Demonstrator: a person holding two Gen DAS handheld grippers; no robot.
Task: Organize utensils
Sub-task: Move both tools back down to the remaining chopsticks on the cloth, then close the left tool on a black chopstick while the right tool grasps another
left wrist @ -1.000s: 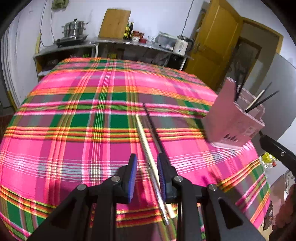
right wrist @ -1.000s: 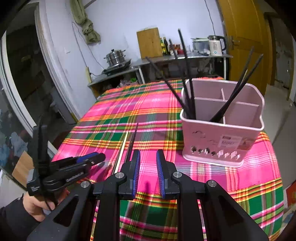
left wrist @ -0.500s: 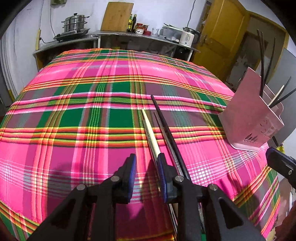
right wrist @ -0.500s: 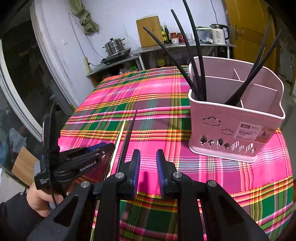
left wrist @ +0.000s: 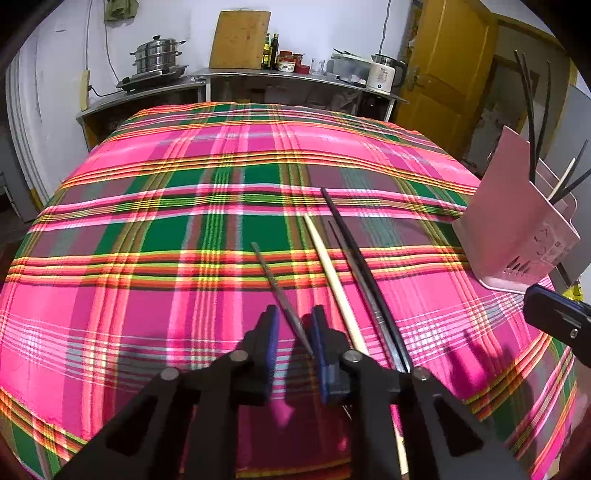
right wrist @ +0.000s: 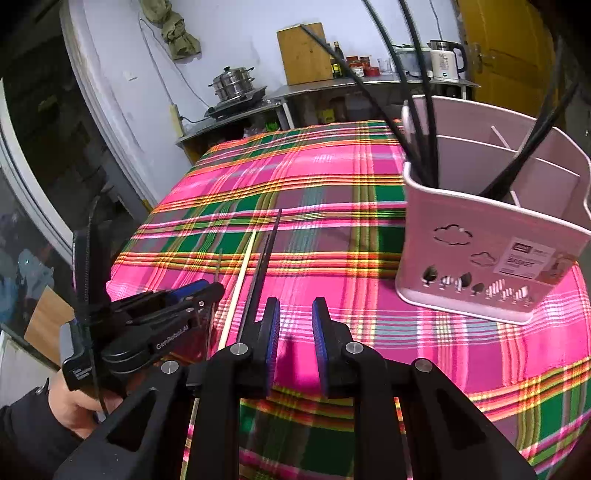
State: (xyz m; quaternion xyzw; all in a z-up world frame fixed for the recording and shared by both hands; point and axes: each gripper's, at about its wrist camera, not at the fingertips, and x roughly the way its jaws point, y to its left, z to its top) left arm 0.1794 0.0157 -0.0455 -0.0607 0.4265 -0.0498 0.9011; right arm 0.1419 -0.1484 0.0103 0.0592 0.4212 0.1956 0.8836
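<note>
In the left wrist view my left gripper (left wrist: 293, 332) has its jaws a little apart around a thin metal chopstick (left wrist: 275, 284) that sticks forward and leans on the right pad. A pale wooden chopstick (left wrist: 328, 266) and a black chopstick (left wrist: 354, 251) lie on the plaid cloth just right of it. The pink utensil basket (left wrist: 517, 221) with black chopsticks stands at the right. In the right wrist view my right gripper (right wrist: 293, 332) is open and empty, above the cloth, left of the basket (right wrist: 487, 251). The left gripper (right wrist: 177, 306) shows at its left.
The table carries a pink and green plaid cloth (left wrist: 184, 221). A counter with a steel pot (left wrist: 157, 59), cutting board (left wrist: 240, 35) and kettle (left wrist: 384, 75) stands behind. A yellow door (left wrist: 443, 74) is at the back right.
My left gripper has lifted one metal chopstick off the cloth, away from the other two. The right gripper has moved closer to the basket.
</note>
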